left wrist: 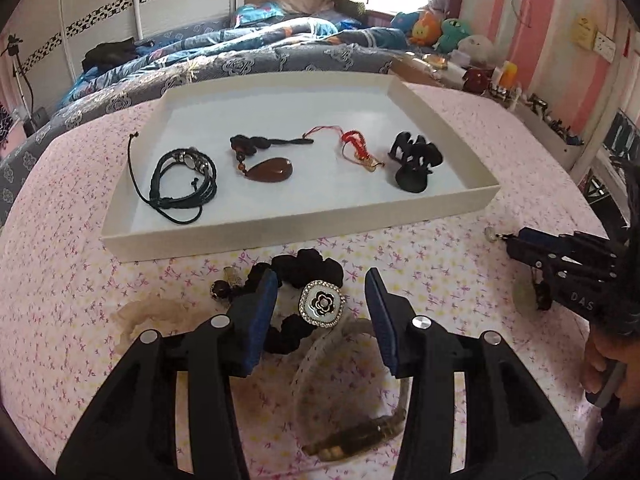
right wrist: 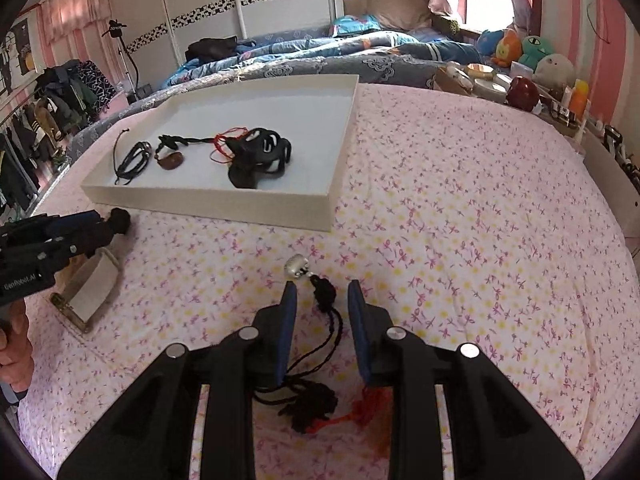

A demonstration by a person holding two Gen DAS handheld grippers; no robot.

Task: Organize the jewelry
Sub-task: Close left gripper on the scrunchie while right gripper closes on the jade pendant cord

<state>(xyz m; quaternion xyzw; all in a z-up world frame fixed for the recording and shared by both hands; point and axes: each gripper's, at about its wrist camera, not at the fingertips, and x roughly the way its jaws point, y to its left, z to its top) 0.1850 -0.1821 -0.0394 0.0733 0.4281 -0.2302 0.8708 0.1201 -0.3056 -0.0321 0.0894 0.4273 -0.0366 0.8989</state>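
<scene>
Black left hand-held gripper (right wrist: 116,220) marked "BenRobot.AI", right hand-held gripper (left wrist: 500,236) "DAS"

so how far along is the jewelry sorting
Four pieces already lie in the white tray, among them the black bracelet and brown pendant. The left gripper straddles the flower scrunchie; the right gripper straddles the black cord charm. Neither grips yet. A watch also waits.
</scene>
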